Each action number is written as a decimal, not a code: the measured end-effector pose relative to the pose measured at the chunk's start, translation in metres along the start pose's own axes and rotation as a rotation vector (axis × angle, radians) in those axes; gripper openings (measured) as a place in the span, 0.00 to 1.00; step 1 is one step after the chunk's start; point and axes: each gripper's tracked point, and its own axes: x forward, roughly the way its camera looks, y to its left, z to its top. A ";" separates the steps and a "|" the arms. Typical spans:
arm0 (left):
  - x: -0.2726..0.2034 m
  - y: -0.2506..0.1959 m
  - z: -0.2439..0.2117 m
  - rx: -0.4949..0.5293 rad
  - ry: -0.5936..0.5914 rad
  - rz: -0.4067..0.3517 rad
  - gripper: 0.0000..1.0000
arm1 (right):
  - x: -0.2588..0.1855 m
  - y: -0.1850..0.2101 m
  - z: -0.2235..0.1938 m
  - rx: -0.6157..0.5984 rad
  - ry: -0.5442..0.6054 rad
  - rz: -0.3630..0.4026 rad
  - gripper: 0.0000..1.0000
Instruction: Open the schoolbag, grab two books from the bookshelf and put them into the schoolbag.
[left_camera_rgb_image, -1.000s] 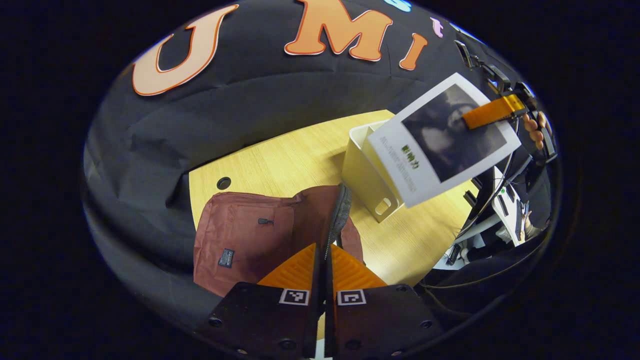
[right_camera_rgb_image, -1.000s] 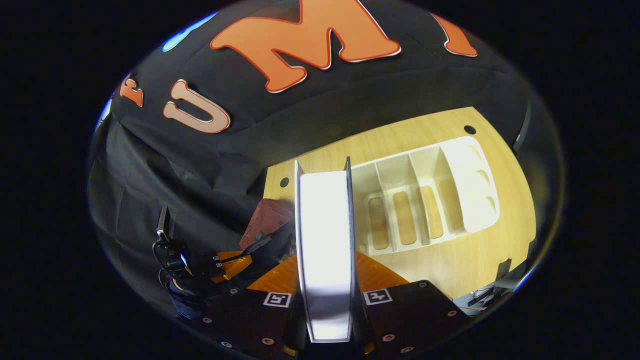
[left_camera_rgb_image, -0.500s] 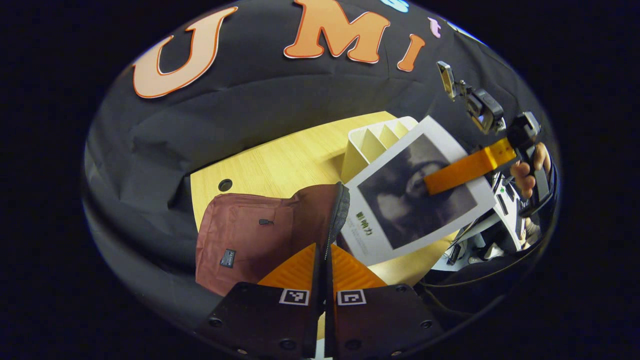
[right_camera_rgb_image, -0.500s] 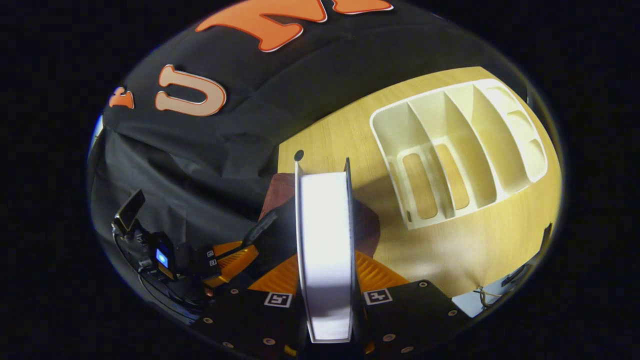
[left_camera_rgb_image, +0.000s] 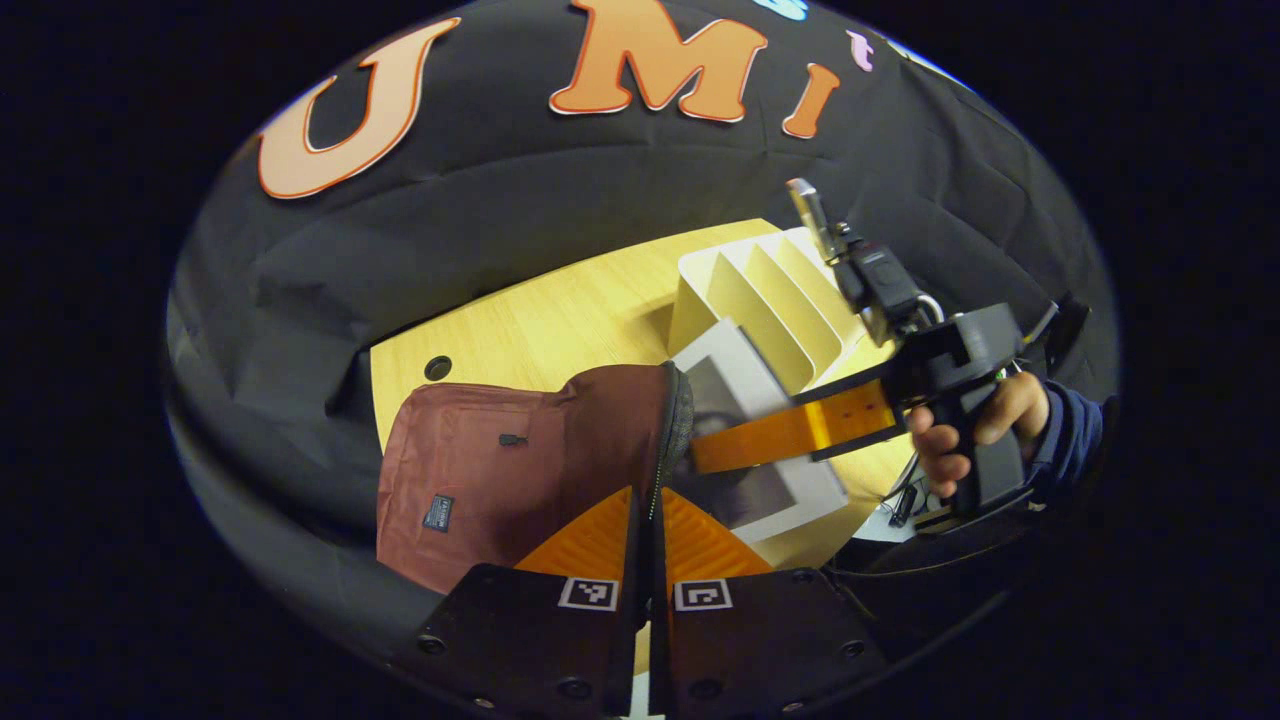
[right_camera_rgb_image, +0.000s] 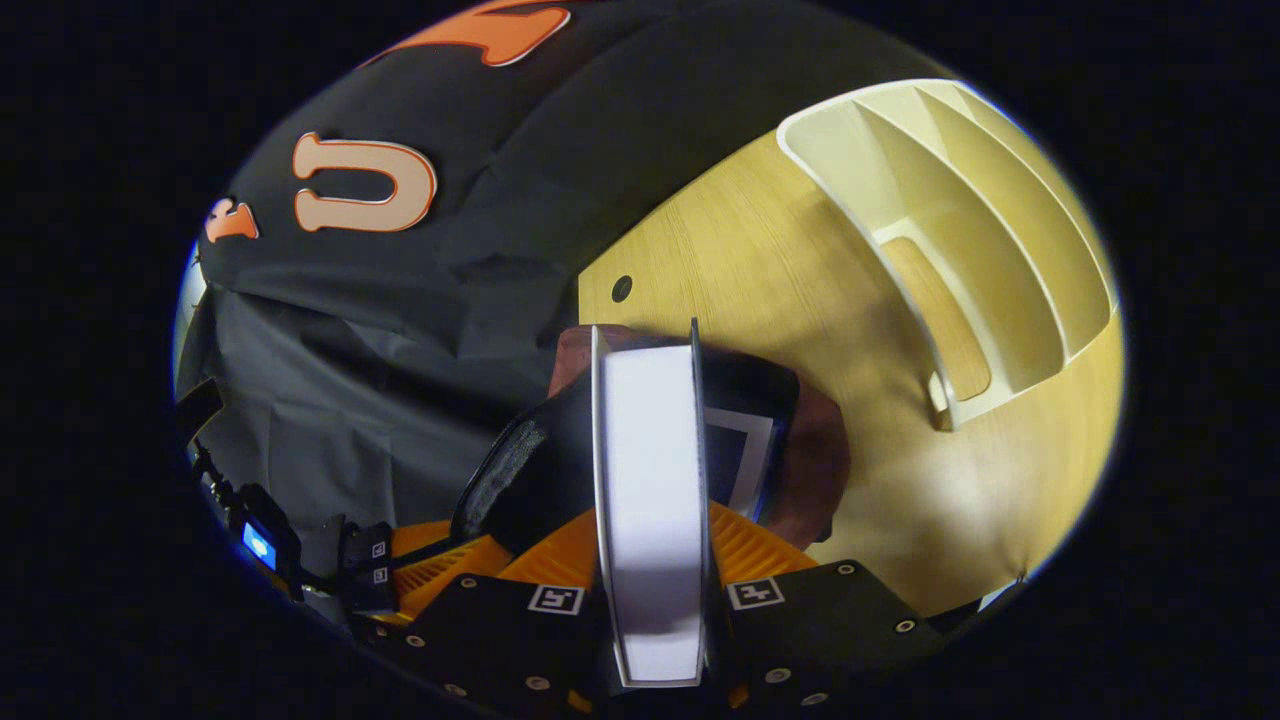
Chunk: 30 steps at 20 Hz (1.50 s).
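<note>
At lower left of the left gripper view, the maroon schoolbag (left_camera_rgb_image: 500, 470) lies on the table (left_camera_rgb_image: 560, 320), its mouth held open by the left gripper (left_camera_rgb_image: 650, 520), clenched on the zipper edge. Centre-right, the right gripper (left_camera_rgb_image: 700, 455) grips a book (left_camera_rgb_image: 760, 480) entering that mouth (another book (right_camera_rgb_image: 745, 455) seems already inside). At upper right, the bookshelf (right_camera_rgb_image: 960, 250) looks empty, so only the release appears left.

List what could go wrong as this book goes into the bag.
1. The book, clamped in the right gripper, is at the schoolbag mouth; its corner might catch the zipper edge.
2. The left gripper pinches only that flap edge; if it slips, the opening may collapse.
3. A book already inside could block the way.
</note>
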 end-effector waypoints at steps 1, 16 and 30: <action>0.000 -0.002 0.000 0.003 0.001 -0.004 0.06 | 0.008 -0.002 -0.004 0.010 0.002 0.009 0.37; -0.003 -0.014 0.014 -0.063 -0.037 -0.035 0.07 | 0.104 0.011 -0.031 0.142 -0.068 0.151 0.50; 0.020 -0.024 -0.012 -0.186 -0.063 -0.129 0.27 | 0.031 -0.039 0.008 -0.058 -0.267 -0.112 0.94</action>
